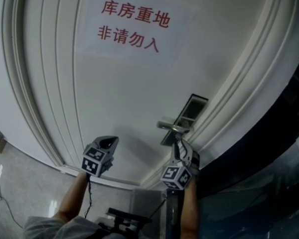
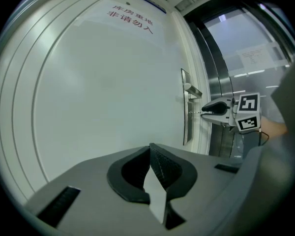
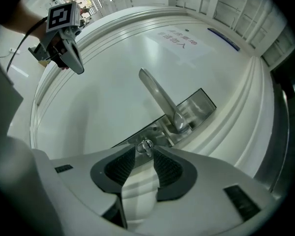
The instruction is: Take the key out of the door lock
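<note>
- The key (image 3: 145, 146) is still sitting in the lock, sticking out of the metal lock plate (image 3: 187, 114) just below the door handle (image 3: 160, 100).
- The right gripper (image 3: 145, 151) is pointing straight at that lock, and its fingers (image 3: 123, 166) are standing spread apart. The key's round head is showing right between the two tips, but the pads aren't squeezing it.
- The left gripper (image 2: 150, 149) is hanging well off to the left of the lock, facing a bare part of the white door (image 2: 103, 92). Its fingers (image 2: 164, 163) are pressed together at the tips with nothing caught between them.
- From the head view, both grippers are being held up in front of the door on the person's forearms, the right one just under the handle and the left one near the door's lower moulding.
- A white sign (image 1: 134, 26) with red Chinese characters is hanging high up on the door, far above the handle.
- A dark glass panel (image 1: 269, 148) is running along the right side of the door frame.
- Pale floor tiles (image 1: 20, 183) are showing at the lower left.
</note>
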